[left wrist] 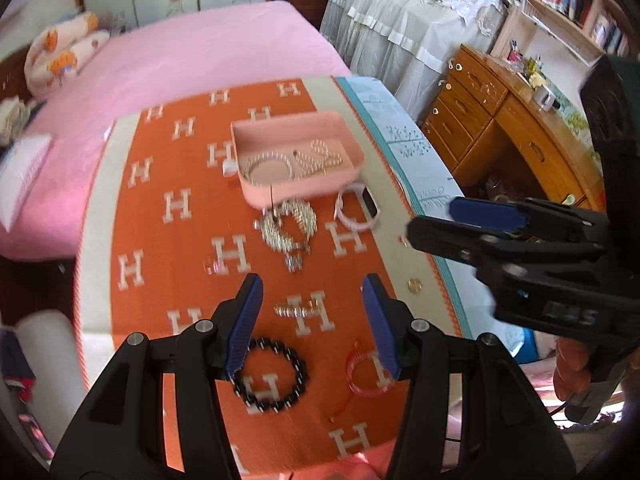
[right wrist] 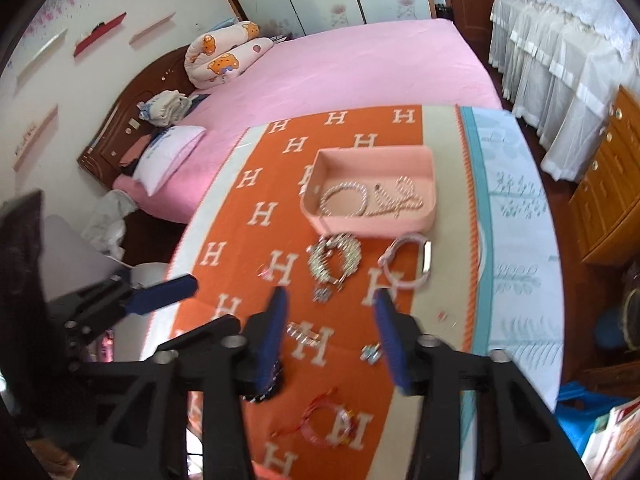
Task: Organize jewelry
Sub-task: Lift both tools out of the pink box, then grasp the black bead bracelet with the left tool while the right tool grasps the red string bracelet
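Left gripper (left wrist: pixel 312 320): being held above the orange cloth (left wrist: pixel 176 240) with its jaws spread wide — nothing is being gripped between the blue pads.
Right gripper (right wrist: pixel 330 328): being held over the same cloth, jaws likewise released and empty; in the left wrist view it is being seen at the right edge (left wrist: pixel 452 220).
Pink tray (left wrist: pixel 348 148): resting at the far end of the cloth; a pearl bracelet (left wrist: pixel 266 162) and a pearl strand (left wrist: pixel 324 156) are lying inside it.
Silver chain bracelet (left wrist: pixel 290 226): lying on the cloth just in front of the tray's near wall.
Pink band (left wrist: pixel 358 210): lying beside the silver piece, near the tray's right corner.
Black bead bracelet (left wrist: pixel 272 376): lying close under the left gripper's left pad.
Red cord bracelet (left wrist: pixel 366 372): lying beside the black one — partly being hidden by the left gripper's right pad.
Small crystal clip (left wrist: pixel 294 308): being seen on the cloth between the left gripper's pads, blurred.
Bed (left wrist: pixel 200 52): being covered in pink, behind the cloth.
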`<move>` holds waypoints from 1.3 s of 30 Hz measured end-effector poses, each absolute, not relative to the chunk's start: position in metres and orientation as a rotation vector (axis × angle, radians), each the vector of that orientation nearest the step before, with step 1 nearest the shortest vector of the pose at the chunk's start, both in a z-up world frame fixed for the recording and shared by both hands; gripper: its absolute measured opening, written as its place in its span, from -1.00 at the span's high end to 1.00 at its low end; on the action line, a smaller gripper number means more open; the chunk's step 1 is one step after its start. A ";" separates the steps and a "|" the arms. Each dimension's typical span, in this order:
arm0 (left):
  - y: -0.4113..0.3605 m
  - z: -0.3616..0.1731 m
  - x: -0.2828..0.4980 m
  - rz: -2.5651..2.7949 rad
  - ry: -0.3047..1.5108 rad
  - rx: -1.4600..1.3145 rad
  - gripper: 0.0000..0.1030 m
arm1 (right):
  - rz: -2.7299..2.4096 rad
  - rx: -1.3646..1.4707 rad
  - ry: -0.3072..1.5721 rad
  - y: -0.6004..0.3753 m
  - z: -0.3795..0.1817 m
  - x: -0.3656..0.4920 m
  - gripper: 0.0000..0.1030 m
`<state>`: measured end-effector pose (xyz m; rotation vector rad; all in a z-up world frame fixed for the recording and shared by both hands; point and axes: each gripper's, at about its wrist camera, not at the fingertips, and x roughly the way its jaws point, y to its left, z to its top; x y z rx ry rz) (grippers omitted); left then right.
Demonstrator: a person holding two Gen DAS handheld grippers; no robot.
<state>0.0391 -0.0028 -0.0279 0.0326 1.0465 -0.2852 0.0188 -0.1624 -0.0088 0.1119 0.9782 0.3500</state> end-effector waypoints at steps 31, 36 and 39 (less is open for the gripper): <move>0.100 -0.172 -0.001 -0.072 1.331 -0.144 0.05 | 0.330 -0.090 1.294 -0.144 -0.177 -0.034 0.37; 0.097 -0.180 0.004 -0.059 1.353 -0.149 0.10 | 0.344 -0.111 1.289 -0.142 -0.182 -0.033 0.43; 0.094 -0.185 0.007 -0.054 1.367 -0.146 0.17 | 0.356 -0.134 1.279 -0.138 -0.183 -0.033 0.47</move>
